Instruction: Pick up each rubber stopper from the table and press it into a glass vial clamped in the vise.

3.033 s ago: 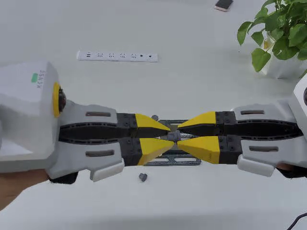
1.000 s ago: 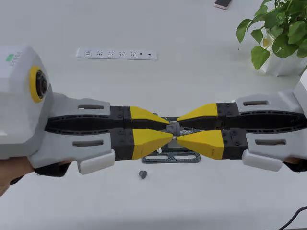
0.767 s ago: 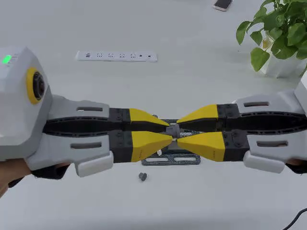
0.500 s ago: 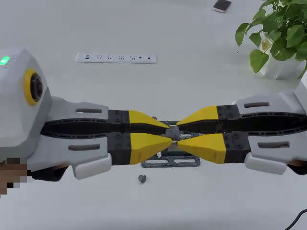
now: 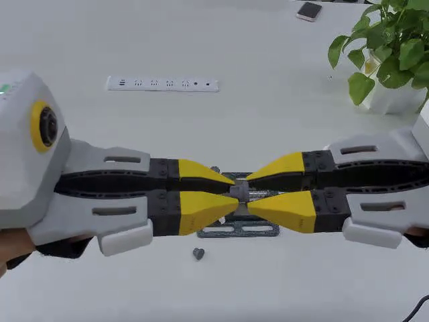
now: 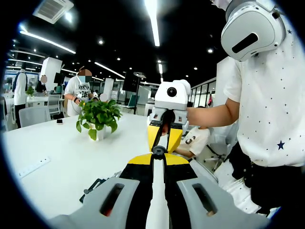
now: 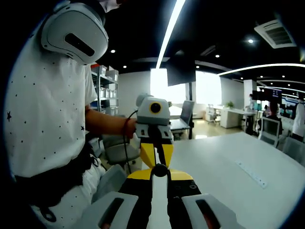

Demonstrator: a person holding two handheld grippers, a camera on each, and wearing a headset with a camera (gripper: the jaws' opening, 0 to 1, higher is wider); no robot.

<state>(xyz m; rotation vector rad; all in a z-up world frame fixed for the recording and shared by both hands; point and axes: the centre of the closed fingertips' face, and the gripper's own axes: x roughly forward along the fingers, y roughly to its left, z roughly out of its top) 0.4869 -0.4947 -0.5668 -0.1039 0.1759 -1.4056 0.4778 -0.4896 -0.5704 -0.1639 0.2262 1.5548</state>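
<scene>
My left gripper (image 5: 236,191) and my right gripper (image 5: 249,190) meet tip to tip, level, above the dark vise (image 5: 238,230). A small grey rubber stopper (image 5: 242,190) sits right between the two sets of yellow tips. In the left gripper view the left gripper (image 6: 158,155) is shut with the stopper (image 6: 158,150) at its tip. The right gripper (image 7: 160,176) is shut too, with the stopper (image 7: 160,170) against its tip. A loose stopper (image 5: 198,253) lies on the table in front of the vise. Another stopper (image 5: 215,170) peeks out behind the left jaws. The vial is hidden.
A white power strip (image 5: 163,84) lies at the back left of the white table. A potted plant (image 5: 389,47) stands at the back right, with a phone (image 5: 309,10) beyond it. A black cable (image 5: 421,307) enters at the near right corner.
The left gripper's body has drifted a little left and down. Both sets of tips stay together over the vise, and the loose stopper has not moved.
</scene>
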